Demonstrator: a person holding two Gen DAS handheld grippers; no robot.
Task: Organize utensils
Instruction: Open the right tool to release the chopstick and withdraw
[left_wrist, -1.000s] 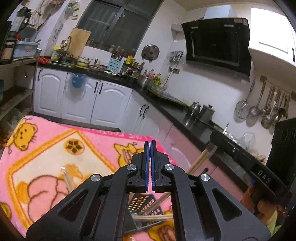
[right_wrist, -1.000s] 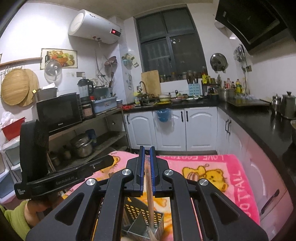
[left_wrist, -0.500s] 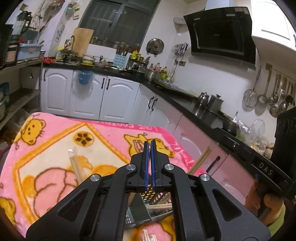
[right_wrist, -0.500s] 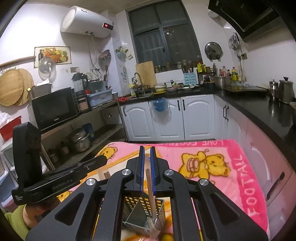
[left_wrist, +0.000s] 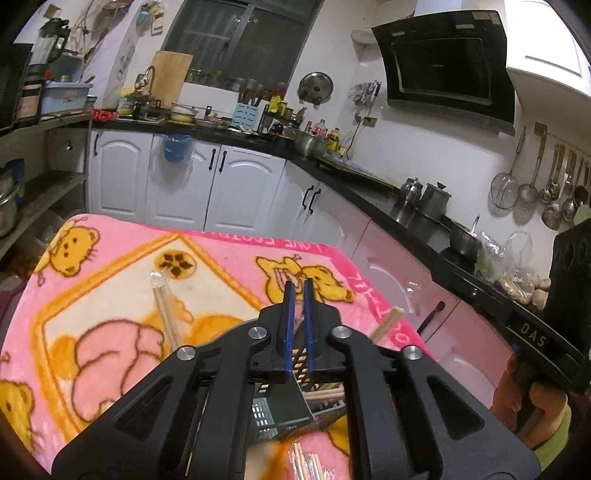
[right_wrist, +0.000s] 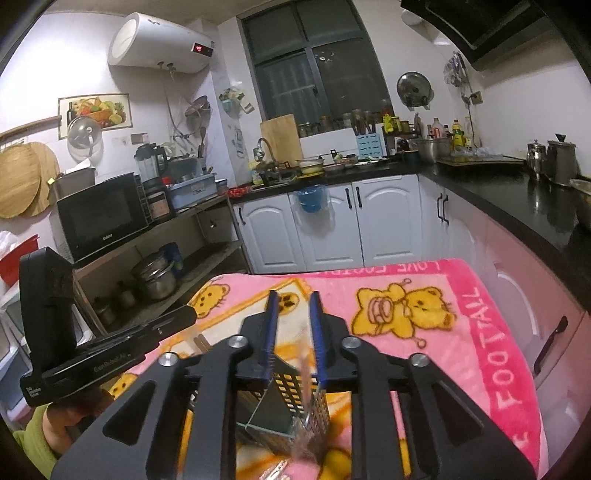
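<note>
Caddy (right_wrist: 295, 410): perforated metal box with a solid divider making 2 compartments, standing on the blanket (right_wrist: 424, 354) directly under both your grippers. In the left view it (left_wrist: 291, 402) holds several chopsticks (left_wrist: 325, 391) lying across its right compartment; 1 stick (left_wrist: 386, 321) leans out past the rim, up and to the right.

Right gripper (right_wrist: 292, 299): you hold it over the caddy, tilted down, jaws parted and empty. A blurred pale stick (right_wrist: 306, 384) stands below the gap, in the caddy's right compartment, touching neither finger.

Left gripper (left_wrist: 298, 290): you hold it above the caddy's near edge, pointing forward and down. The blue pads (left_wrist: 288, 325) stand a narrow slit apart; nothing is visible between them.

Loose chopsticks, 1 pair (left_wrist: 166, 317): pale wood, clear wrap at the far tip, flat on the blanket left of the caddy, well apart from it.

More sticks (left_wrist: 306, 461): a bundle of pale ends on the blanket at the near edge, just in front of the caddy.

Blanket: pink fleece, yellow bears, orange border, white lettering along 2 edges.

Your right hand (left_wrist: 528, 398), in a green sleeve, grips its black handle at the left view's lower right.

Surround: white cabinets (right_wrist: 369, 221), black counter (right_wrist: 517, 195), microwave (right_wrist: 99, 214).
</note>
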